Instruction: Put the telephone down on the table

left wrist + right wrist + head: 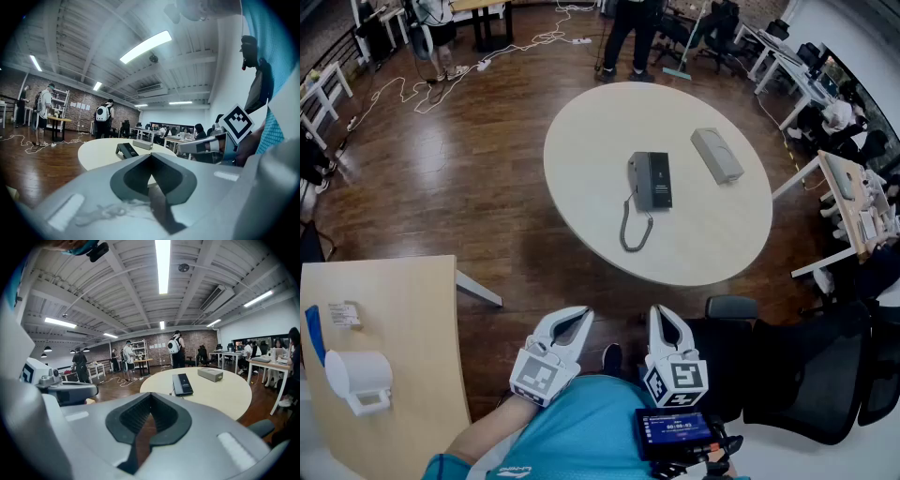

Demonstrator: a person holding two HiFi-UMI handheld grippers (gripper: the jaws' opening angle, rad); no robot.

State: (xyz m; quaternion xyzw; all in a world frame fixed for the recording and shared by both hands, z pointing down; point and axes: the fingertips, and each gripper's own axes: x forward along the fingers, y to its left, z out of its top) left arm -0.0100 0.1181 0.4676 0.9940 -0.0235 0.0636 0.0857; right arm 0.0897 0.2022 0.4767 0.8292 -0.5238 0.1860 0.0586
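The dark grey telephone (pixel 650 180) lies flat near the middle of the round white table (pixel 591 150), its coiled cord (pixel 633 231) trailing toward me. It also shows as the telephone (pixel 126 150) in the left gripper view and the telephone (pixel 182 384) in the right gripper view, far ahead of the jaws. My left gripper (pixel 580 315) and right gripper (pixel 660 313) hang side by side close to my body, well short of the table edge. Both are shut with nothing in them: left gripper (pixel 151 153), right gripper (pixel 151 394).
A light grey box (pixel 717 155) lies on the table right of the phone. A wooden desk (pixel 403 319) with a white device (pixel 356 380) stands at the lower left. A black office chair (pixel 806 375) is at the right. People, desks and floor cables (pixel 441 80) fill the far room.
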